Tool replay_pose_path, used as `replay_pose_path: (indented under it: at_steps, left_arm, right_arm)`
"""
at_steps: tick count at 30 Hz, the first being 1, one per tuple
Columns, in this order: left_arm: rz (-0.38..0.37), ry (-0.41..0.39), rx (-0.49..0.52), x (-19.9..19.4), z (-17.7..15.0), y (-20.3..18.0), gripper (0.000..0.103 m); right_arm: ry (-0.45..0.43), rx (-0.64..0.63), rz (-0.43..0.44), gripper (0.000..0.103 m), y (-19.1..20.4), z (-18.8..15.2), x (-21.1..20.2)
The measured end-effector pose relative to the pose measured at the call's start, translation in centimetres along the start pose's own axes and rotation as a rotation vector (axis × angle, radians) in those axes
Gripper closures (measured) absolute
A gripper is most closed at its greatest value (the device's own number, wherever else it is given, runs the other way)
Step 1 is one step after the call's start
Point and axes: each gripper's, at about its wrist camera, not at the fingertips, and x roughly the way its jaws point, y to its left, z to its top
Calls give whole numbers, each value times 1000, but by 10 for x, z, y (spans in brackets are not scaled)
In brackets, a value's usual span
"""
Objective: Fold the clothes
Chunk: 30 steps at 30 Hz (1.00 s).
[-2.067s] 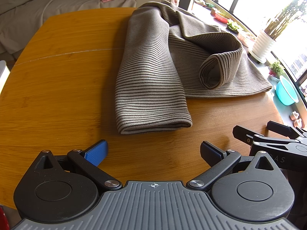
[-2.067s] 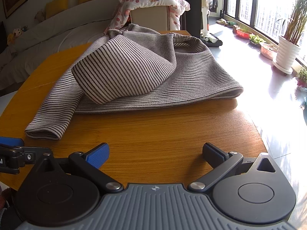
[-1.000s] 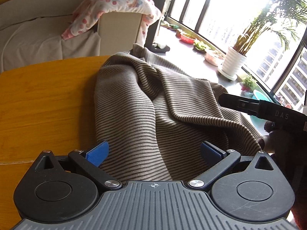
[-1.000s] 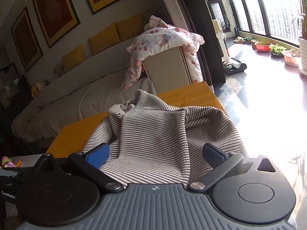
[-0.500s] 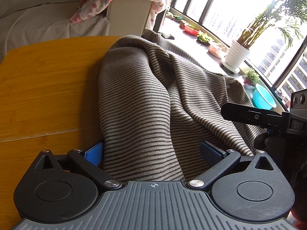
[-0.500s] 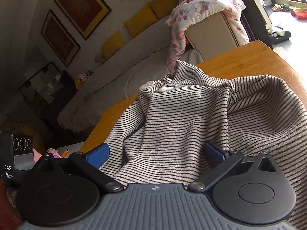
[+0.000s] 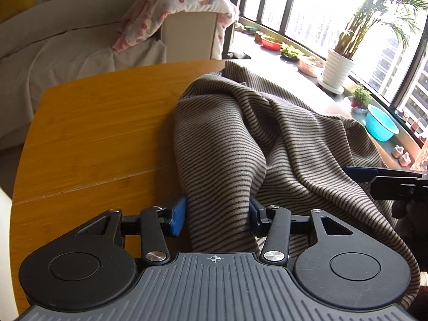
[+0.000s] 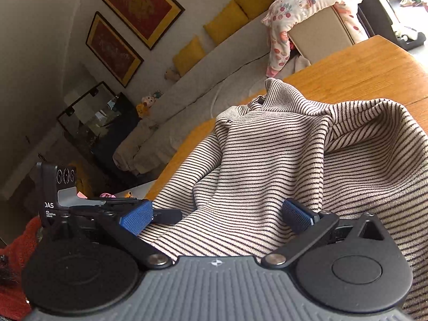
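Left gripper: jaws closing, with a bunched fold of the striped sweater between the two blue pads; both pads bear against the cloth. Right gripper: jaws stand wide apart, the sweater's near edge lying between the pads without either pressing on it. In the left wrist view the right gripper enters from the right edge, its fingers level over the fabric.

The sweater lies in a loose, rumpled heap on the wooden table, towards its window side, with bare tabletop to its left. Its folds rise into ridges near both grippers.

Beyond the table: a sofa with a printed garment draped over its end, and a white plant pot by the window.
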Motion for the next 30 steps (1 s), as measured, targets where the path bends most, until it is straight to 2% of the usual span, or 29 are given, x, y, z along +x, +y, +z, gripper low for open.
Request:
replay_pose_path:
  at_steps: [1, 4, 6, 7, 10, 12, 14, 16, 17, 19, 20, 21, 23, 25, 26, 28, 29, 30]
  left_arm:
    - [36, -28, 33, -1, 7, 2, 65]
    - [174, -115, 104, 0, 28, 15, 72]
    - [306, -158, 95, 8, 43, 33, 79]
    - [375, -179, 96, 12, 49, 43, 79]
    - [484, -224, 66, 16, 64, 71, 79]
    - [406, -234, -28, 5, 68, 82, 78]
    - [259, -255, -79, -12, 63, 76, 71]
    - [126, -261, -94, -22, 52, 59, 41]
    - [61, -260, -102, -25, 46, 49, 35]
    - [-96, -262, -135, -21, 26, 24, 15]
    - [-159, -268, -151, -17, 17, 13, 11]
    - [-186, -284, -159, -10, 10, 2, 6]
    - [-190, -325, -140, 7, 1, -16, 6]
    - [-179, -352, -112, 25, -5, -30, 5]
    - [-170, -338, -108, 28, -7, -31, 5]
    - [-154, -309, -101, 34, -12, -32, 5]
    - [-146, -295, -97, 36, -14, -32, 5]
    - [-138, -282, -93, 39, -17, -33, 4]
  right_arm:
    - [-1, -3, -4, 0, 1, -1, 0]
    - [-7, -2, -14, 0, 4, -2, -1]
    - [-9, -3, -27, 0, 7, -3, -1]
    - [-5, -8, -35, 0, 9, -3, -1]
    - [35, -74, -79, 0, 21, -3, 4]
    - [69, -140, -120, 0, 31, -3, 8]
    - [105, -219, -165, 0, 42, -4, 12]
    - [120, -266, -206, 0, 52, -2, 12]
    - [111, -293, -233, 0, 57, 0, 11]
    - [74, -386, -308, 3, 71, 3, 8]
    - [59, -433, -347, 12, 78, 5, 7]
    - [47, -476, -384, 19, 85, 7, 6]
    - [47, -509, -419, 25, 96, 11, 9]
    - [92, -527, -405, 25, 104, 5, 17]
    - [127, -563, -399, 25, 109, -4, 23]
    - [202, -726, -439, 27, 119, -30, 34]
    - [226, -822, -480, 29, 120, -42, 37]
    - [225, -921, -526, 27, 118, -50, 37]
